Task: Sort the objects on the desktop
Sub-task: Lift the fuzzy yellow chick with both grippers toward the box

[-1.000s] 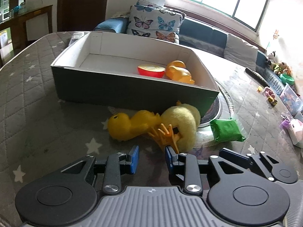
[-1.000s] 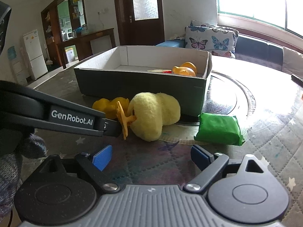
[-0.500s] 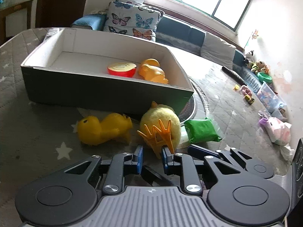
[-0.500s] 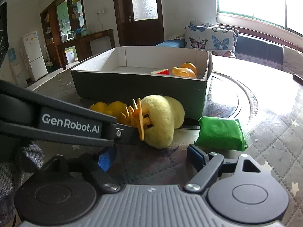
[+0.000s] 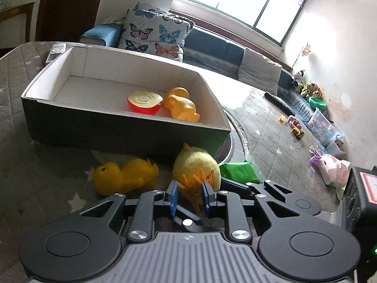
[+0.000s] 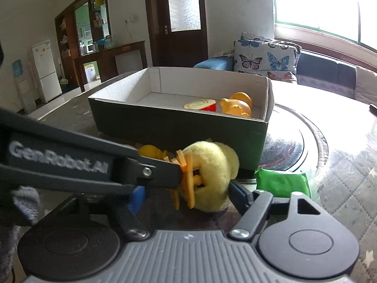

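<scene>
Within the last second the left tongs (image 5: 188,194) had pinched the plush chick (image 5: 196,165) by its orange feet and lifted it off the tabletop (image 5: 35,176), just short of the box (image 5: 122,129). The right tongs (image 6: 186,194) stayed spread, gripping nothing; a drop into the box likely came next.

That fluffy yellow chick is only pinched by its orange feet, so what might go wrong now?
1. The left claw grips only the thin orange feet of the plush chick, so it might slip out or swing.
2. The box wall stands right behind the chick; a low carry could catch its rim.
3. The right claw is open close around the chick and could bump it.
</scene>
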Demonstrator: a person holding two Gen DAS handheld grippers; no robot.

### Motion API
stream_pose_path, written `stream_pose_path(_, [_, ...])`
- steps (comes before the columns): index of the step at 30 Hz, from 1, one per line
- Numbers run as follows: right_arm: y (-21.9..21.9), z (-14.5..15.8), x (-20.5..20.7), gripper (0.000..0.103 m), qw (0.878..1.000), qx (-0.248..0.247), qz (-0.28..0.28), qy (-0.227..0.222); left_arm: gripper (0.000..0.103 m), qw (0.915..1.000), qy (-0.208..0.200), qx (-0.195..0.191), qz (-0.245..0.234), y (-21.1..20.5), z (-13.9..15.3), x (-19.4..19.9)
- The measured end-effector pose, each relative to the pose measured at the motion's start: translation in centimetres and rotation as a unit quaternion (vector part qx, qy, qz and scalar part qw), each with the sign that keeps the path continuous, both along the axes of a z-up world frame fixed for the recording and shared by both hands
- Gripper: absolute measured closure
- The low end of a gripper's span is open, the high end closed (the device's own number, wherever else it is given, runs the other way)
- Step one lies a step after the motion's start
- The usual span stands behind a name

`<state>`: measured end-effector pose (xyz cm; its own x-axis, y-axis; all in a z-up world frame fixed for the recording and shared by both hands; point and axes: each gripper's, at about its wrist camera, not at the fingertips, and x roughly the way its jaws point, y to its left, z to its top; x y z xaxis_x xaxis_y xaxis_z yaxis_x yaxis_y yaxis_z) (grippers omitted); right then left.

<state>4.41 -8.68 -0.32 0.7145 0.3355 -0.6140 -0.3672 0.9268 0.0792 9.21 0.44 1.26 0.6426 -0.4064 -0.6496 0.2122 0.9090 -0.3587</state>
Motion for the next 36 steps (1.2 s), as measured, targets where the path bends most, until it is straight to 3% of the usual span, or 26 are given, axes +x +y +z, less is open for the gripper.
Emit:
stream_pose_path(3, [-0.3, -0.1, 0.1, 0.048, 1.000, 0.005, -0.006, 0.005, 0.079, 0.9999, 0.002, -0.008, 0.010, 0.5, 0.0, 0.3])
stream_pose_path(12, [-1.1, 0.6, -0.9, 0.053, 1.000, 0.007, 0.008, 0.005, 0.072, 0.9988, 0.016, -0.038, 0.026, 1.9, 0.3, 0.5])
stream_pose_path(21, [-1.0, 1.6, -3.4, 0.051, 0.998, -0.012, 0.060, 0.004, 0.071, 0.9981, 0.026, -0.053, 0.020, 1.9, 0.9, 1.0])
stream_pose_path(31, [-3.1, 3.7, -4.4, 0.042, 0.997, 0.058, 0.051, 0.004, 0.070, 0.9968, 0.063, -0.046, 0.021, 1.8, -0.9, 1.7])
stream_pose_path(36, [-4.1, 3.0, -3.9, 0.043, 0.998, 0.059, 0.031, 0.019, 0.070, 0.9962, 0.063, -0.056, 0.022, 2.6, -0.9, 1.2])
